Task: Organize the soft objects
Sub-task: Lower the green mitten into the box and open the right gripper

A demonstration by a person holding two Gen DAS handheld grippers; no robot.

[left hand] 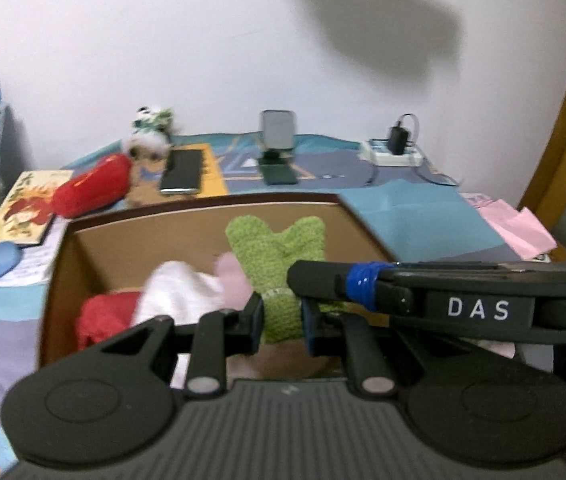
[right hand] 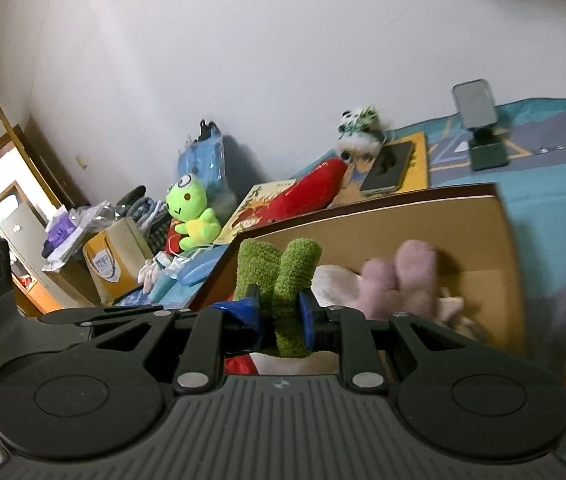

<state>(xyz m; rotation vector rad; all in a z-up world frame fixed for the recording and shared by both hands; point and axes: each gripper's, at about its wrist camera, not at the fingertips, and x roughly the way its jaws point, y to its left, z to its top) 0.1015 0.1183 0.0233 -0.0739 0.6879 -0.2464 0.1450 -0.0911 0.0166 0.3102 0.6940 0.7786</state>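
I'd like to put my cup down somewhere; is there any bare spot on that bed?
Barest: the bedspread between the phone stand and the power strip. The left end is crowded: red plush, comic book, frog toy. The cardboard box already holds soft things.

A green fuzzy sock (right hand: pixel 283 280) is clamped between the blue pads of the right gripper (right hand: pixel 281 322), its two lobes standing up above the jaws. Just beyond it, an open cardboard box (right hand: pixel 435 220) is seen, with a pink plush piece (right hand: pixel 407 276) and white fabric (right hand: pixel 335 280) inside. Farther off on the blue bedspread (right hand: pixel 543 208), a red plush (right hand: pixel 307 196), a picture book (right hand: pixel 251 212), a dark phone (right hand: pixel 389 168) and a phone stand (right hand: pixel 483 140) are laid out. At the far left, a green frog plush (right hand: pixel 191 212) is propped near the wall.
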